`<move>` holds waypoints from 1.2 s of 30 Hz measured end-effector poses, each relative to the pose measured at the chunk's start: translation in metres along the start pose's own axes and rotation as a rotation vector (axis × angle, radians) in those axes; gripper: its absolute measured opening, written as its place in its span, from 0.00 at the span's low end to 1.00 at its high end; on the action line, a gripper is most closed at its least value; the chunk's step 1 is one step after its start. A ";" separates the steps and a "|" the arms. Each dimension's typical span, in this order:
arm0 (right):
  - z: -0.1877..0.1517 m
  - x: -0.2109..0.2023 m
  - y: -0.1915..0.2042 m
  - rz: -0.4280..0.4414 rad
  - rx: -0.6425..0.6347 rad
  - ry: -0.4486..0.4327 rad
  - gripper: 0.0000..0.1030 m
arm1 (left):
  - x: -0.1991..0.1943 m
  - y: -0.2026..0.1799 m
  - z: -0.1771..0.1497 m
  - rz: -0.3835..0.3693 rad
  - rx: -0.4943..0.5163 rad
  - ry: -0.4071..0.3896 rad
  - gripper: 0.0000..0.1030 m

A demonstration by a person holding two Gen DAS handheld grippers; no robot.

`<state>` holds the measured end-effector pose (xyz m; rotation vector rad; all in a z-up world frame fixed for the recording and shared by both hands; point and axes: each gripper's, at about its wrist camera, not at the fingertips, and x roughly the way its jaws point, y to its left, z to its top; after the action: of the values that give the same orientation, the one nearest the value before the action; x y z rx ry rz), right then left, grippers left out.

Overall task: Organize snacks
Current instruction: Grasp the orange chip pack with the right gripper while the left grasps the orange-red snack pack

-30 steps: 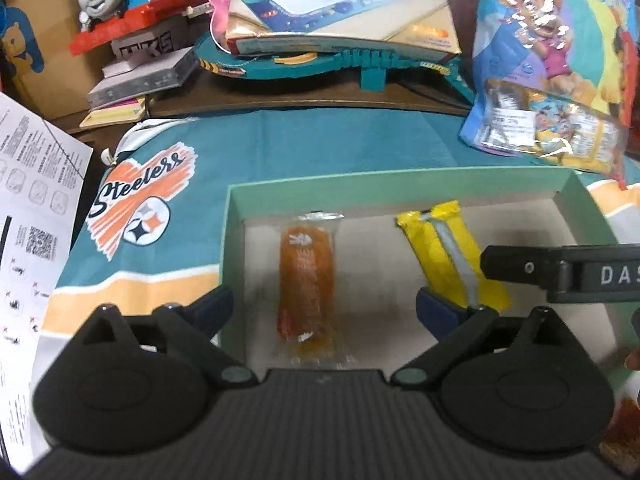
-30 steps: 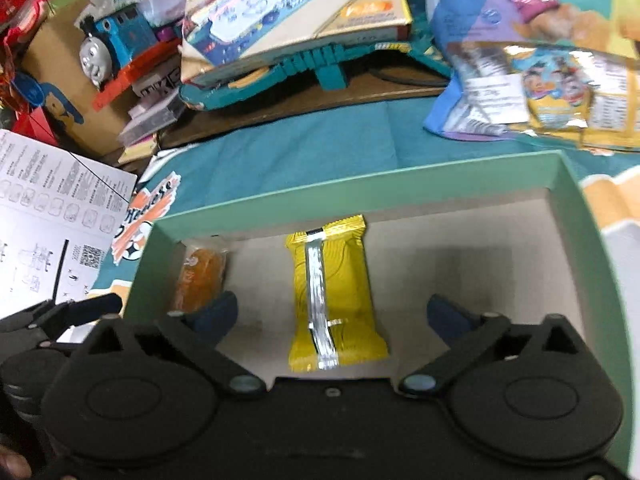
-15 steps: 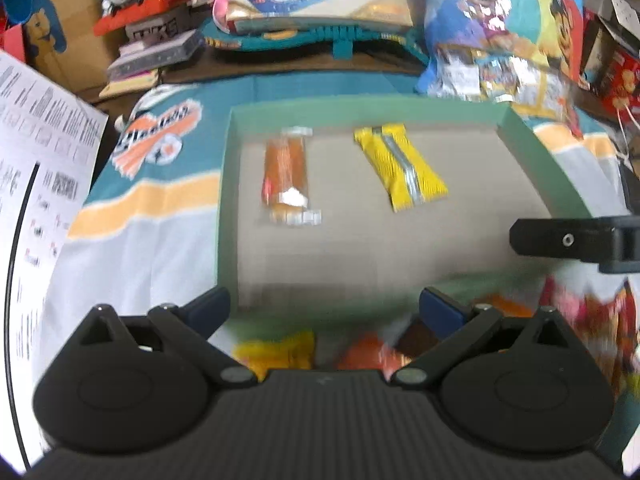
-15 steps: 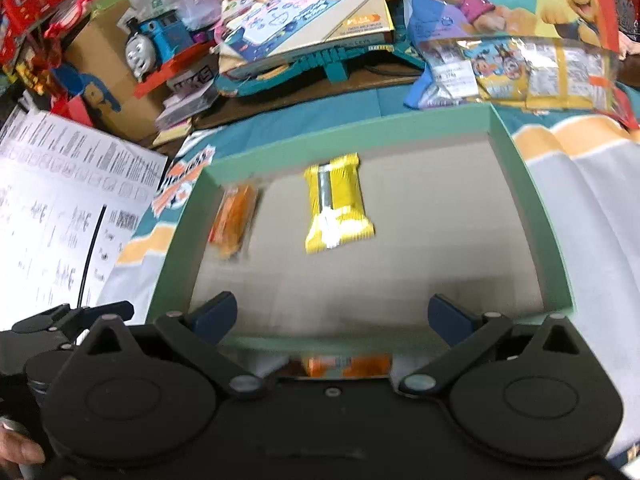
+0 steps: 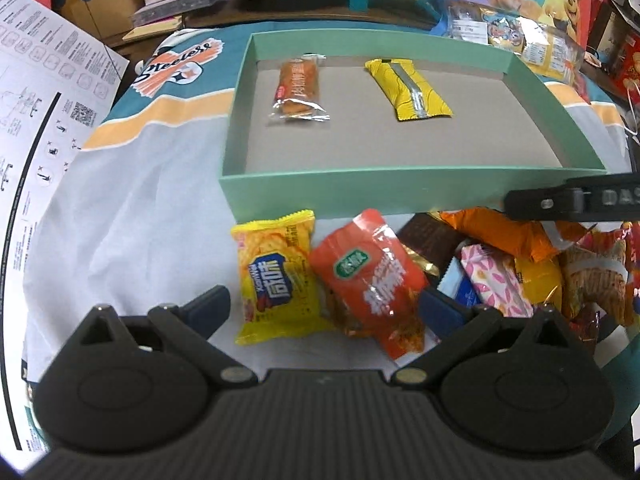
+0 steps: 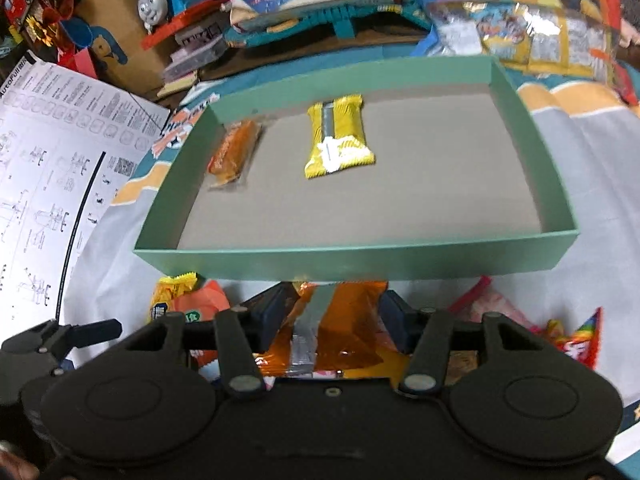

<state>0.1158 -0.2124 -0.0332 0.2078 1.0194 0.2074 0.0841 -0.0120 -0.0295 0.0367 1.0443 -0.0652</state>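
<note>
A green tray (image 5: 400,190) (image 6: 352,266) holds an orange-brown wrapped snack (image 5: 298,88) (image 6: 234,152) at the left and a yellow bar (image 5: 406,88) (image 6: 338,138) beside it. In front of the tray lies a pile of packets. My left gripper (image 5: 326,302) hangs open over a yellow cracker packet (image 5: 276,280) and a red packet (image 5: 372,276), touching neither. My right gripper (image 6: 334,314) has its jaws closing on an orange packet (image 6: 344,320) from the pile. Both pads touch its sides. One right finger (image 5: 560,200) shows in the left wrist view.
A pink patterned packet (image 5: 492,280), a brown one (image 5: 428,236) and several others crowd the pile's right side. A printed instruction sheet (image 5: 44,120) lies at the left. Toys, a box and large snack bags (image 6: 532,36) clutter the area behind the tray.
Both grippers have pulled back from inside the tray to the packet pile in front of it. The right jaws have narrowed from wide apart onto the orange packet.
</note>
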 end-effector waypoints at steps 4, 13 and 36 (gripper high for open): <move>-0.003 0.013 0.005 -0.015 -0.025 0.024 0.52 | 0.007 -0.006 0.002 0.001 0.004 0.004 1.00; -0.024 -0.016 0.006 -0.014 -0.072 -0.029 0.40 | 0.021 -0.001 -0.001 0.034 0.016 0.010 1.00; -0.077 -0.031 -0.008 0.051 0.021 -0.045 0.43 | 0.007 -0.035 -0.016 0.095 0.212 -0.044 0.23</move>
<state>0.0341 -0.2225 -0.0487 0.2569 0.9727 0.2379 0.0716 -0.0459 -0.0439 0.2761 0.9865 -0.0903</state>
